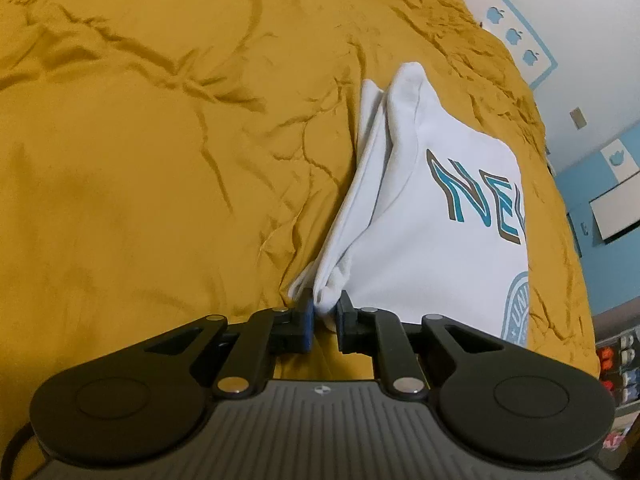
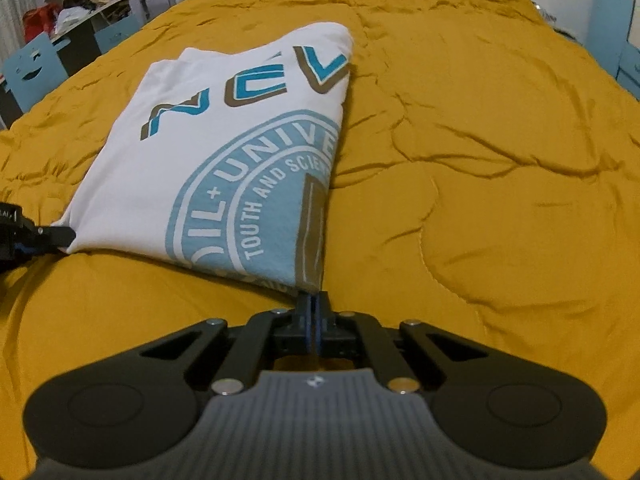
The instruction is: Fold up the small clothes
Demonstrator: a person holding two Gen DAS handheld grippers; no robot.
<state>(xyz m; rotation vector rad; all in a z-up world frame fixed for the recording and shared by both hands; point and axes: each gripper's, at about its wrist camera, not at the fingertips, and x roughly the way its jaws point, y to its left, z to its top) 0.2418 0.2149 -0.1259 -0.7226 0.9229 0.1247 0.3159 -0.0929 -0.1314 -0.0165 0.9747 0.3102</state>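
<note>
A white T-shirt (image 1: 432, 216) with blue and brown print lies folded on the mustard bedspread (image 1: 160, 160). My left gripper (image 1: 325, 310) pinches a bunched white corner of it between its blue pads, which stand a little apart around the cloth. In the right wrist view the same shirt (image 2: 168, 184) spreads to the left, and my left gripper (image 2: 60, 236) shows at its near left corner. My right gripper (image 2: 315, 304) has its jaws pressed together on the shirt's near right corner, at the folded edge with the round blue emblem.
The wrinkled bedspread (image 2: 480, 200) stretches wide on all sides of the shirt. Beyond the bed stand a desk with shelves and a blue chair (image 2: 36, 68), and a white and blue wall (image 1: 580, 40) with apple shapes.
</note>
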